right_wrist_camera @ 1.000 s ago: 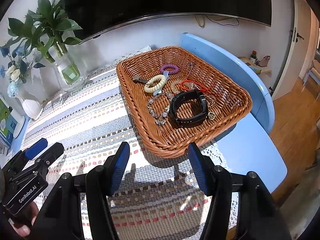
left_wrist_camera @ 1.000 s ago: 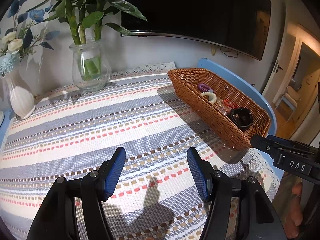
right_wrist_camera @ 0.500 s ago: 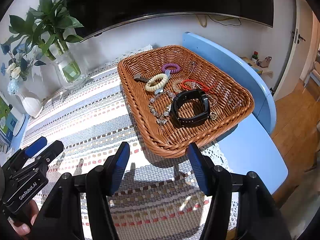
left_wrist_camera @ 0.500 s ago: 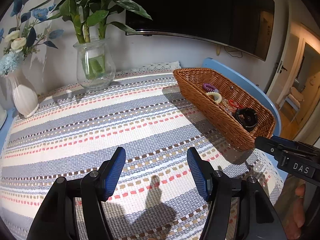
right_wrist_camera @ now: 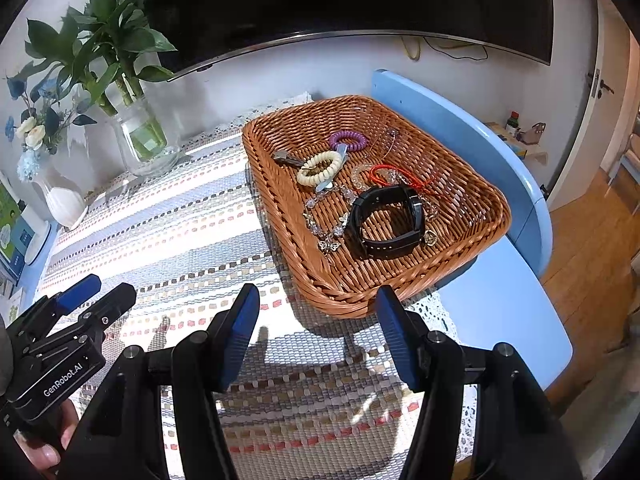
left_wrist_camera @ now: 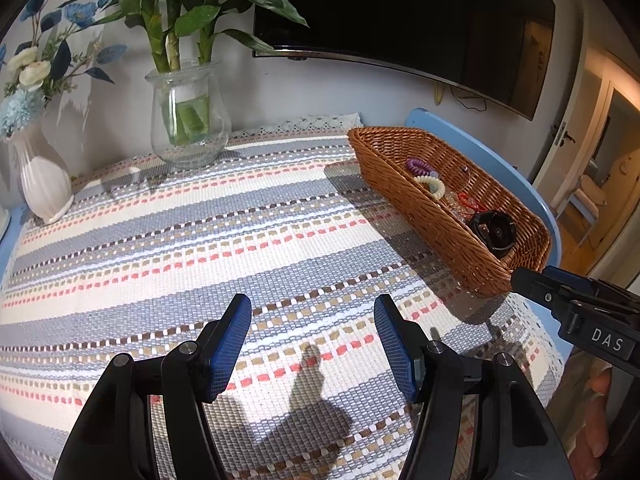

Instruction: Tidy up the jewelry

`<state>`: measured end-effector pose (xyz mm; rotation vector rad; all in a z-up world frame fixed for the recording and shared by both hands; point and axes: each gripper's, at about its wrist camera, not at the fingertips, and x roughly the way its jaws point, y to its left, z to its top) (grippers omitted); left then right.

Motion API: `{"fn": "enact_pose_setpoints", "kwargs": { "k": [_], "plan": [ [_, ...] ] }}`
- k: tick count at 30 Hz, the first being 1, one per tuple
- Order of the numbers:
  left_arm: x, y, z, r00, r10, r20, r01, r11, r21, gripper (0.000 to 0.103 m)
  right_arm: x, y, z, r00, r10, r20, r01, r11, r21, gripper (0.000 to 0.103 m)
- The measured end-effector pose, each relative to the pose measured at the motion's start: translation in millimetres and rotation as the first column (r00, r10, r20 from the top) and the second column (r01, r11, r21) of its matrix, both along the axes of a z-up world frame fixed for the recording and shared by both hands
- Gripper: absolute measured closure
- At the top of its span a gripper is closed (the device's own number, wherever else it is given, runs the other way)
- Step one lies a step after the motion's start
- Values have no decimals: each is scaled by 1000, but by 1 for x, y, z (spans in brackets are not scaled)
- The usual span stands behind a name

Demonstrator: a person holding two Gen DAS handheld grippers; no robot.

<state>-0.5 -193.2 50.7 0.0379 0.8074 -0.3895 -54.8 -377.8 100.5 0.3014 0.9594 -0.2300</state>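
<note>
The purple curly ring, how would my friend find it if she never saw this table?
Look for the brown wicker tray at the right end of the striped tablecloth. Toward its far end lies the purple coiled ring, just behind the cream coiled ring. It is the only purple piece in the tray, and it is smaller than the black watch nearer the front.

A pale wall (right_wrist_camera: 240, 92) backs the bench (right_wrist_camera: 500, 300), which is blue under a striped woven cloth (left_wrist_camera: 200, 240) with a lace edge. A dark screen (left_wrist_camera: 400, 12) hangs on the wall, a cable (right_wrist_camera: 452, 46) trailing below it. Sunlight falls across the cloth, casting hard shadows. At right a white door (right_wrist_camera: 600, 92) with a dark handle stands over a wood floor (right_wrist_camera: 592, 240).
</note>
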Motion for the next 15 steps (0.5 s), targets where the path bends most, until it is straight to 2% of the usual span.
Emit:
{"fn": "enact_pose_setpoints", "kwargs": {
  "k": [15],
  "plan": [
    [-1,-3,-3,1000,-9,1,9,1000,28,38,1,-2,-2,1000,13,4,-13,999,34,40]
  ]
}}
